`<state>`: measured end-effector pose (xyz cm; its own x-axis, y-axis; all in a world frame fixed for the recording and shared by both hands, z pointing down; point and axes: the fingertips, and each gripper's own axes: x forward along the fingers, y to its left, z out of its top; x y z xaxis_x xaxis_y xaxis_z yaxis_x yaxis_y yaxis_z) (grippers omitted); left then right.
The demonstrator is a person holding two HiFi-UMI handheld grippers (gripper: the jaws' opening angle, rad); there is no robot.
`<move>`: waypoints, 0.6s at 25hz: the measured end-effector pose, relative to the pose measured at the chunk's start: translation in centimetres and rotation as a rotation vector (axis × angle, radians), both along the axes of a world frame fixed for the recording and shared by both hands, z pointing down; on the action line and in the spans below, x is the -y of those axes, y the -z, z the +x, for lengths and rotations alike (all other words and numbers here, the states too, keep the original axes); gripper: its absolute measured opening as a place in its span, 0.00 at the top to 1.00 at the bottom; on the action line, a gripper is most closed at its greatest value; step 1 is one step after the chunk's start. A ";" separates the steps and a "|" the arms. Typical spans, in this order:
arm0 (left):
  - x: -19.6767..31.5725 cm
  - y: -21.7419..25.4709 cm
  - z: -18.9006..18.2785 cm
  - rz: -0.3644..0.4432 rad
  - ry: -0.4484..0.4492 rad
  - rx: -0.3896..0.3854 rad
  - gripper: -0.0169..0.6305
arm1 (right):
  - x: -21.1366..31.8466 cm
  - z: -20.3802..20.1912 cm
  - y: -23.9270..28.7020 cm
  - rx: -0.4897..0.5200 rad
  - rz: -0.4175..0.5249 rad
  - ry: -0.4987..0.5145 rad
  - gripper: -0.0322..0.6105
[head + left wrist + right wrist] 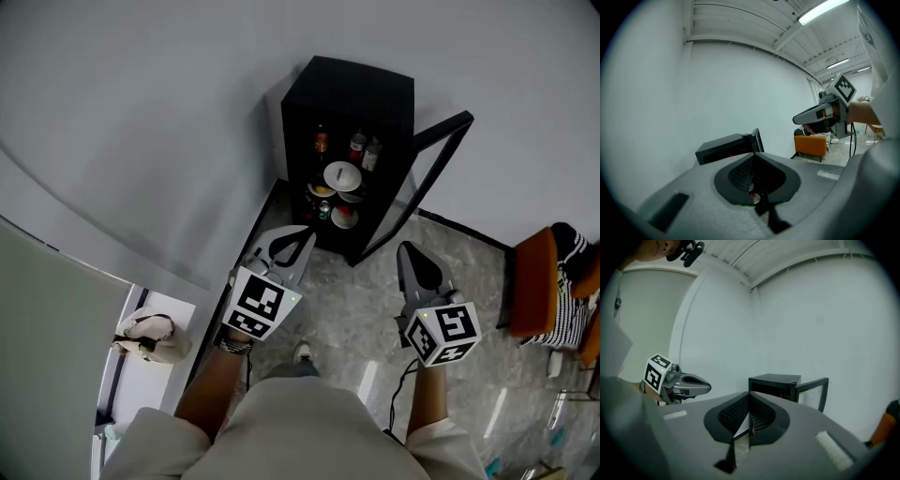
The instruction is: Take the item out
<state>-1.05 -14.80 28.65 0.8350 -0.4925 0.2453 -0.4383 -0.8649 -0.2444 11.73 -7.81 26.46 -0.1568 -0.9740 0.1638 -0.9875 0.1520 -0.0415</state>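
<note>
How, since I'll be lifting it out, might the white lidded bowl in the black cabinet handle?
The white lidded bowl looks glazed, so probably slippery and breakable. Its lid may be loose and slide if tilted. Neighbouring dishes crowd it, so pushing could knock them.

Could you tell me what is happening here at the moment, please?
A person stands facing a small black cabinet whose glass door hangs open. Bottles sit on its upper shelf, with dishes below. The left gripper and right gripper are both shut and empty, held short of the cabinet, so nothing has been taken out yet.
</note>
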 end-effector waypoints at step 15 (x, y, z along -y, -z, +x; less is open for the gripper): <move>9.8 -4.3 3.3 0.014 -0.033 0.086 0.96 | 9.5 3.0 -3.5 -0.033 -0.024 -0.058 0.94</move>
